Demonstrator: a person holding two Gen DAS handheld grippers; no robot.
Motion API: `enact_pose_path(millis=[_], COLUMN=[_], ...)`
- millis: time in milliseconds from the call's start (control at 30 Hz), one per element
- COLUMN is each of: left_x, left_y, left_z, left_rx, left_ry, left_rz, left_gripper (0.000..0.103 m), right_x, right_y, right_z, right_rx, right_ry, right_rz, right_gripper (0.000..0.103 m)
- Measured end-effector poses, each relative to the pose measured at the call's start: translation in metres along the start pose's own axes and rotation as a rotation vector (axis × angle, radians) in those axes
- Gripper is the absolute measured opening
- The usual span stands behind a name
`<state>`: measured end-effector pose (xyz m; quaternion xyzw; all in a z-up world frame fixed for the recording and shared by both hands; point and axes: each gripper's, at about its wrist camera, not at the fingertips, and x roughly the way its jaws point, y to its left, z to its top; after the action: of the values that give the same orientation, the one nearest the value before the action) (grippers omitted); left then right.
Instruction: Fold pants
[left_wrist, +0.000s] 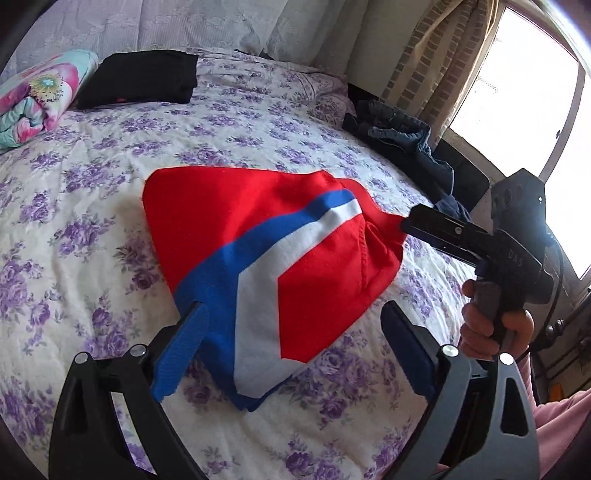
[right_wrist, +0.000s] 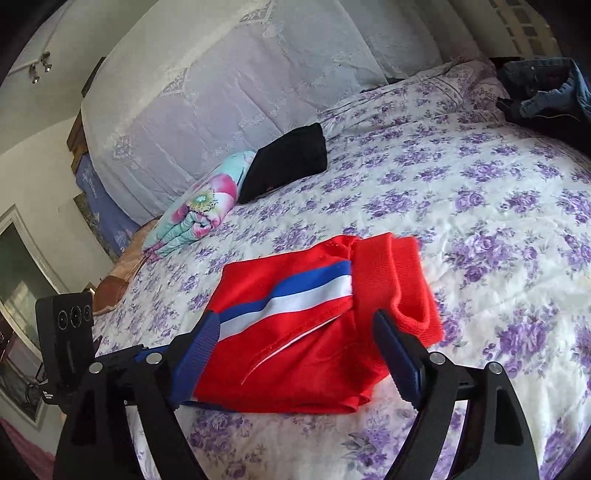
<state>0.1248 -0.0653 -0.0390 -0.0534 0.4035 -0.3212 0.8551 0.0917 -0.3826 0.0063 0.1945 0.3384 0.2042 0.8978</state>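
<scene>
both grippers angled down over red pants (right_wrist: 314, 332); left gripper (left_wrist: 295, 354) spread, right gripper (right_wrist: 295, 347) released.

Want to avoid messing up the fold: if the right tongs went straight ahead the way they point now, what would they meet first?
Probably the red pants, lying right between the open right tongs, near the waistband end; depth is uncertain.

The bed (right_wrist: 480, 192) has a white quilted cover with purple flowers all over it. Red pants (right_wrist: 314, 332) with a blue and white stripe lie folded on it near the front. Further back sit a folded black garment (right_wrist: 286, 166) and, touching it, a rolled floral blanket (right_wrist: 195, 218) in pink and teal. A heap of dark jeans (left_wrist: 402, 136) lies at the far right edge.
</scene>
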Motion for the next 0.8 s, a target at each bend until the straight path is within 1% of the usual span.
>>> enact_pose_path(millis=[100,367,467,533,633,667,733,800], left_x=[0.001,0.003,-0.001,-0.007,-0.016,-0.019,-0.024,-0.028], left_y=[0.01,0.031,0.042,0.055,0.076,0.082,0.092,0.096], left_z=[0.003,0.005,0.003,-0.001,-0.009,-0.012,-0.017,-0.019], left_rx=[-0.037,-0.124,-0.166,-0.196,-0.261,-0.285,-0.315,-0.321], left_ry=[0.01,0.027,0.022,0.014,0.004,0.003,-0.004,-0.012], left_rz=[0.053,0.117,0.133,0.158,0.201,0.207,0.214,0.211], left_gripper=[0.092,0.092,0.092,0.092,0.092,0.092,0.092,0.092], right_x=[-0.004,-0.013,-0.015,-0.018,-0.013,-0.008,0.0,0.011], right_y=[-0.011,-0.033,-0.03,-0.014,0.022,0.038,0.07,0.105], right_z=[-0.004,-0.018,-0.022,-0.023,-0.029,-0.034,-0.045,-0.058], right_rx=[0.041,0.111,0.126,0.073,-0.045,-0.098,-0.199,-0.325], right_ry=[0.002,0.005,0.021,0.012,0.034,0.051,0.08,0.097], right_rz=[-0.002,-0.068,-0.028,0.016,0.113,0.167,0.24,0.286], right_gripper=[0.085,0.087,0.087,0.087,0.087,0.087,0.087,0.087])
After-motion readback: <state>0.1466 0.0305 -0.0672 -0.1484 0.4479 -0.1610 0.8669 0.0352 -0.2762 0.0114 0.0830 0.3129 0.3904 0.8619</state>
